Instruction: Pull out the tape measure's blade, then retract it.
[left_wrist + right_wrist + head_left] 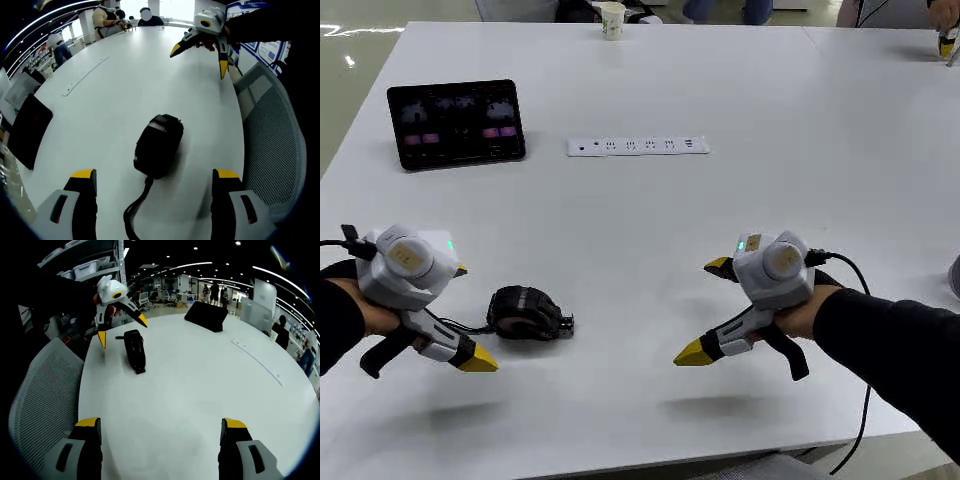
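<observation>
In the head view I am looking down at one tape measure point(525, 312) lying on the white table point(720, 220) at the near left, blade fully wound in, its small tab end pointing right. The left gripper point(470, 315) is hovering just beside it, jaws spread wide and carrying nothing; the right gripper point(703, 309) is hanging well apart at the near right, equally wide and empty. Further off I am counting one dark tablet point(457, 124), one white power strip point(638, 146) and one paper cup point(612, 20) at the far edge. In the left gripper view the tape measure point(159, 145) is sitting between my spread jaws but touching neither, a black cord point(135, 210) trailing from it toward me, and the right gripper point(199, 61) is waiting far across the table. In the right gripper view the right gripper point(161, 423) is gaping over bare tabletop, while the tape measure point(134, 350) is lying far left, next to the left gripper point(122, 330). As I judge it, I am lining up the first grab: I should be closing the left jaws squarely on the case's flat sides, keeping the cord out of the pinch, then bringing the right tips in low to nip the tab and drawing straight along the blade's line, without lifting the case.
</observation>
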